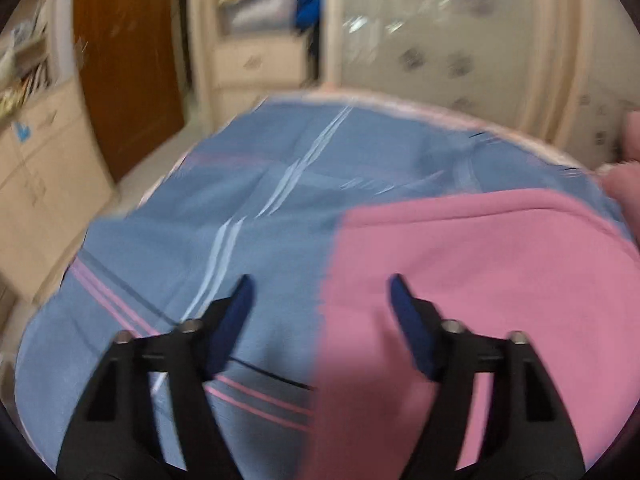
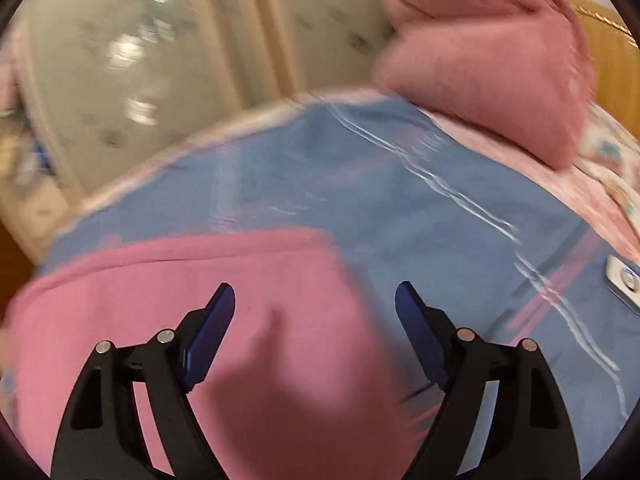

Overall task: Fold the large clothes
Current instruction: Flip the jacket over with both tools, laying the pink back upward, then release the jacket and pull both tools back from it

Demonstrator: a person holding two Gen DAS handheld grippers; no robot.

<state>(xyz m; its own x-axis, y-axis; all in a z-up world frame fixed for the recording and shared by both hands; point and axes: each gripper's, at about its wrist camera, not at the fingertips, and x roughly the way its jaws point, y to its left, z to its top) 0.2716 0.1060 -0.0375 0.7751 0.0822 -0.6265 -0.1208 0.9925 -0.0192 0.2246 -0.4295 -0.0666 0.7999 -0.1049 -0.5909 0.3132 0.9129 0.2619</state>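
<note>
The pink garment (image 1: pixel 460 280) lies on the blue striped sheet (image 1: pixel 240 208) beneath your left gripper (image 1: pixel 320 292) and right gripper (image 2: pixel 314 300), both spread wide and empty, so seize matching edges before folding evenly.

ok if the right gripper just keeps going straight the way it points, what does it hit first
Most likely the pink garment lying on the blue sheet; the open right gripper points down at it, though blur leaves depth unclear.

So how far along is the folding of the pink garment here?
Done: the pink garment lies flat on the blue striped sheet with straight edges, apparently folded at least once. In hand: nothing; the left gripper and right gripper are open above it. Left: possibly further folds; blur hides detail.
</note>
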